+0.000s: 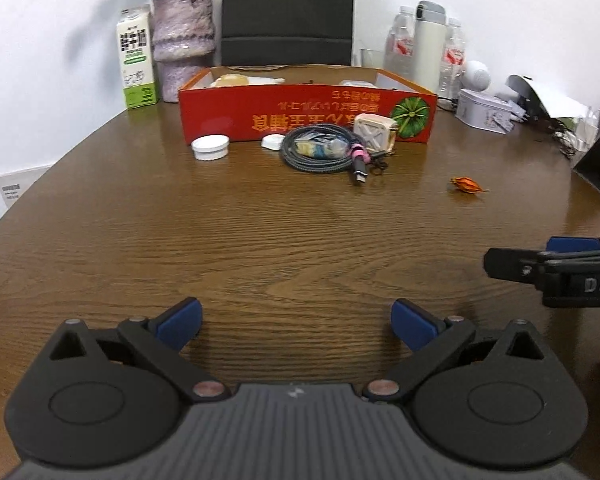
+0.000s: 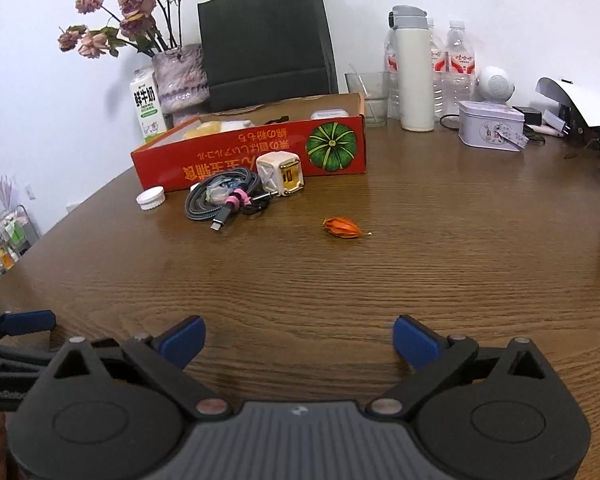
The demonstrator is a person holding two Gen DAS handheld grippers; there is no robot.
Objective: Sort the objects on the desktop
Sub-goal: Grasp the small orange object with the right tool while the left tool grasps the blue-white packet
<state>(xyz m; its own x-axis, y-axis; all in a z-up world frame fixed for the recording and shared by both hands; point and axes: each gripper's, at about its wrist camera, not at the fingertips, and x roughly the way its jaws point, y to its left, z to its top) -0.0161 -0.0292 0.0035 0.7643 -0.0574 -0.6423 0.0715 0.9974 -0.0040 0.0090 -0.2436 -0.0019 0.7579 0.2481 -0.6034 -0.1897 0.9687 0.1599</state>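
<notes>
Brown wood table (image 1: 260, 240), red box (image 1: 308, 114) at far side | left view: left gripper (image 1: 296, 324) spread wide, empty; coiled cable (image 1: 320, 154) and white lid (image 1: 210, 147) just before box | right view: right gripper (image 2: 300, 342) wide apart, empty; orange husk (image 2: 342, 227) lay alone mid-table, cube charger (image 2: 281, 174) touching box front.
</notes>
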